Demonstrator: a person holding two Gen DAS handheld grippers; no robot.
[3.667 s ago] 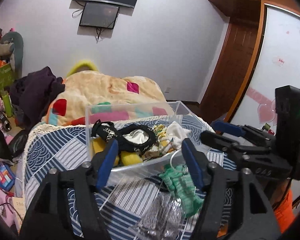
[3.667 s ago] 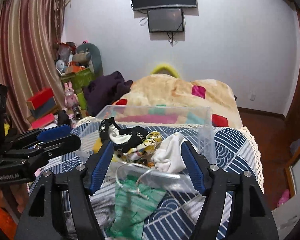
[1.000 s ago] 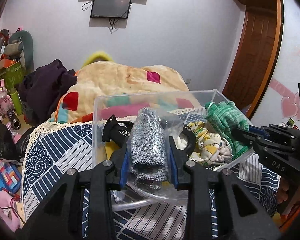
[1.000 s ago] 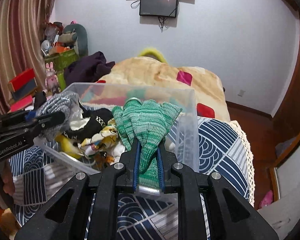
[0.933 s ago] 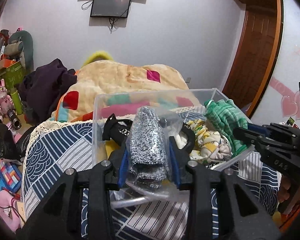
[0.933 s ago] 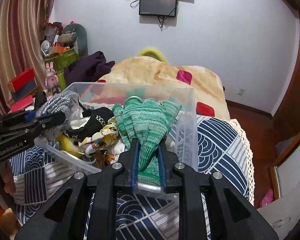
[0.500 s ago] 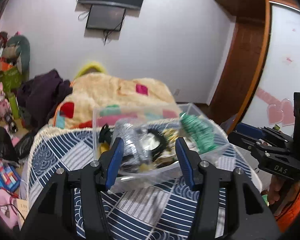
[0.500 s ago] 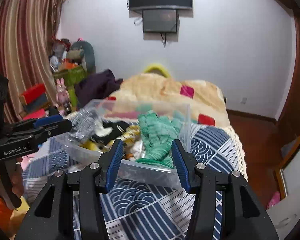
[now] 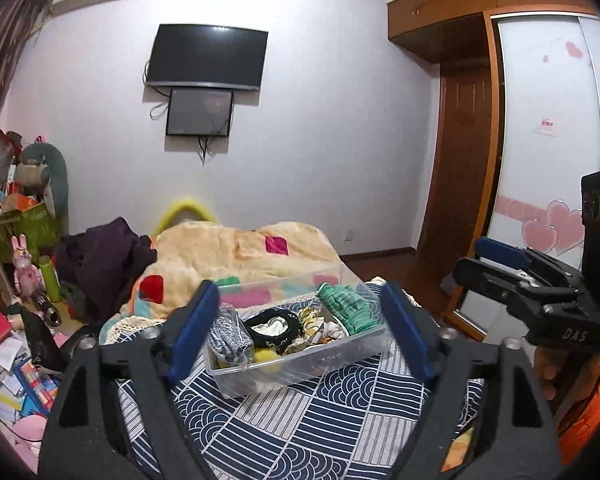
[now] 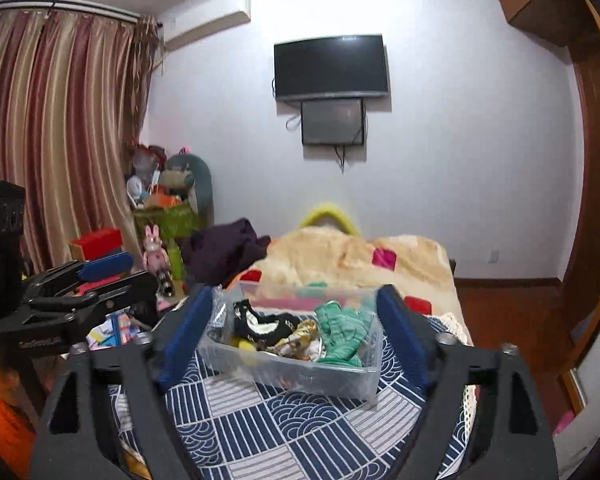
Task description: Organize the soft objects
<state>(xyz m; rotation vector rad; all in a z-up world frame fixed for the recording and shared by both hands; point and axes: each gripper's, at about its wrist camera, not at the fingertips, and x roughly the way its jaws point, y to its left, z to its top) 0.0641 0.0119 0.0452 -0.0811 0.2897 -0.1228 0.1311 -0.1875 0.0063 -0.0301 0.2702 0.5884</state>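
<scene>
Both tools are spread wide and hold nothing. The left tool (image 9: 300, 332) and the right tool (image 10: 292, 332) each sit back from the bin (image 9: 320, 364), on its near side and above it, so the bin lies ahead of and below both. In each wrist view the bin shows framed between that tool's fingers.

The bin stands on the blue patterned cover (image 9: 320, 420) of the bed, its long axis running left to right. Neither tool is clearly nearer.

Count in the bin: one green glove bundle (image 9: 346, 304) at the right end, one grey knit item in a clear bag (image 9: 228, 336) at the left end, one black item (image 9: 274, 326) at centre. Yellow and patterned pieces beneath are too tangled to count.

No soft item shows loose on the cover. Judgement: sorting appears complete or nearly so.
</scene>
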